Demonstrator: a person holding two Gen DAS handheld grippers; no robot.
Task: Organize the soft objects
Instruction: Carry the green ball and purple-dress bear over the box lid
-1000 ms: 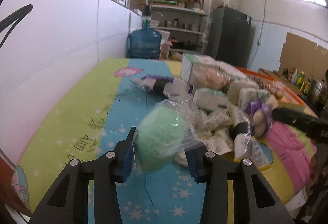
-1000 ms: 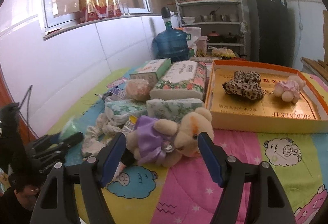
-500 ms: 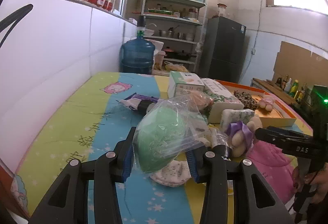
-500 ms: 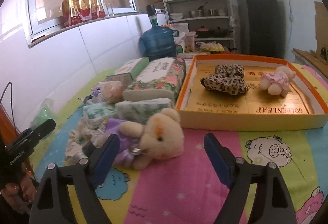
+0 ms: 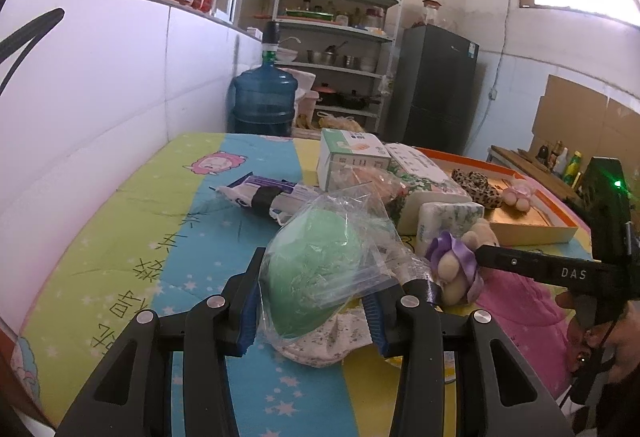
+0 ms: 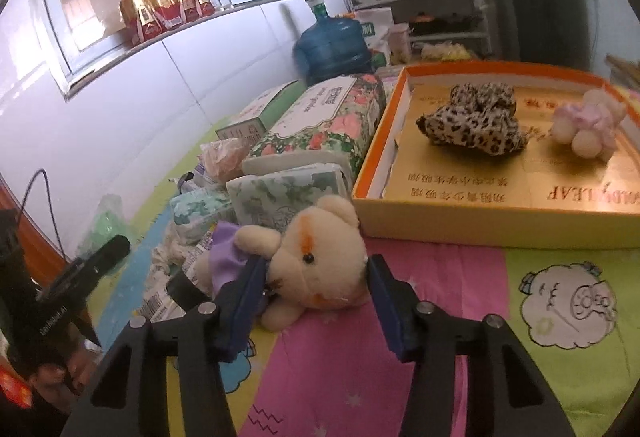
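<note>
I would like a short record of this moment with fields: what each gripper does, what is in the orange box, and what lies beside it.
left gripper: shut on green sponge in plastic bag, held above the mat
right gripper: jaws around the teddy bear, not clearly closed
orange box: holds leopard-print plush and pink plush
beside box: floral tissue pack

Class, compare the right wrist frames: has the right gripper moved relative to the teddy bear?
Yes. The right gripper has advanced toward the teddy bear; its fingers now flank the bear's head, though not yet clamped.
</note>
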